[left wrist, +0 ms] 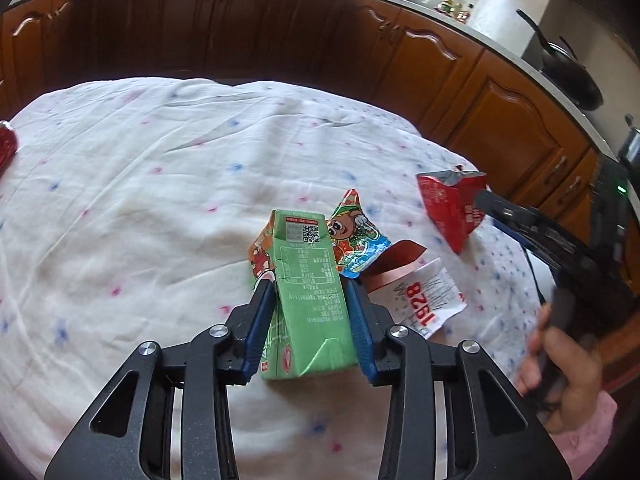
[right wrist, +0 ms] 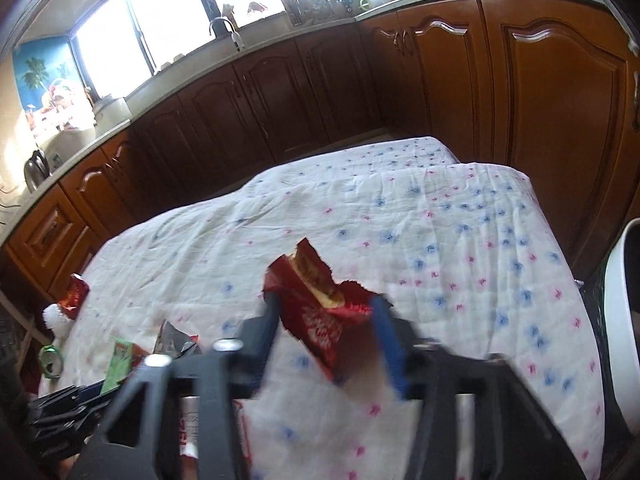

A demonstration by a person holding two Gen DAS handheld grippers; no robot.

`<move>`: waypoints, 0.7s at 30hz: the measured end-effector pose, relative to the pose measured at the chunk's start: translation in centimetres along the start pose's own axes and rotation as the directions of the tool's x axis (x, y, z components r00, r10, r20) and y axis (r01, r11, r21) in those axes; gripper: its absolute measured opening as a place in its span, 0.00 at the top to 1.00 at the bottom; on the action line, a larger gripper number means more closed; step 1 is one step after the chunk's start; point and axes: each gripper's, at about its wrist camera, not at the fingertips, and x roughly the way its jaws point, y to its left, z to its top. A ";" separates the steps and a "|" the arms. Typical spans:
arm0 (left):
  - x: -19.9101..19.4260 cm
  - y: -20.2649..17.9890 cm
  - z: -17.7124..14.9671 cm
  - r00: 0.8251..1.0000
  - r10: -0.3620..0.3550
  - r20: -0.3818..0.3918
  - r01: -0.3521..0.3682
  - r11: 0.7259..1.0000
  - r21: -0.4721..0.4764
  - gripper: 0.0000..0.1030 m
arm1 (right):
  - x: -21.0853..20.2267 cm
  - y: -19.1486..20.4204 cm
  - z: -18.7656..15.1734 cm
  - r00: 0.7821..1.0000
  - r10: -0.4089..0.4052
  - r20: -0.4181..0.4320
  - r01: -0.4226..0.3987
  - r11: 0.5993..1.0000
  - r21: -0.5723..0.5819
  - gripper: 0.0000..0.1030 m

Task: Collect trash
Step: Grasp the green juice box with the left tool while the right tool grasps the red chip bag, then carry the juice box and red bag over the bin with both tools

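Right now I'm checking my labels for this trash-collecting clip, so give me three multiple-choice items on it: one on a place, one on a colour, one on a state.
1. Where is the white wrapper with red digits?
A. on the cloth, right of the carton
B. in the bin
C. on the counter

2. What colour is the carton in the left gripper?
A. blue
B. green
C. yellow

3. What is the right gripper doing?
A. open, holding nothing
B. lying on the cloth
C. shut on a torn red wrapper

Answers:
1 A, it lies flat on the flowered cloth.
2 B, green sides show between the jaws.
3 C, the wrapper sits pinched between its jaws, above the cloth.
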 end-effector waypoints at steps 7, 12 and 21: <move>0.8 -2.3 0.0 0.998 -0.055 -0.014 0.056 0.998 0.041 0.68 | -1.9 -1.0 -0.4 1.000 0.009 0.028 -0.009 1.000 0.017 0.86; 0.7 -4.5 0.3 0.995 -0.100 -0.014 0.100 0.992 0.079 0.70 | -5.7 -2.5 -1.2 0.997 0.009 0.080 -0.013 0.999 0.050 0.87; -1.6 -8.7 1.1 0.983 -0.185 0.022 0.179 0.971 0.158 0.70 | -12.7 -5.7 -3.2 0.985 -0.015 0.172 -0.006 0.992 0.123 0.87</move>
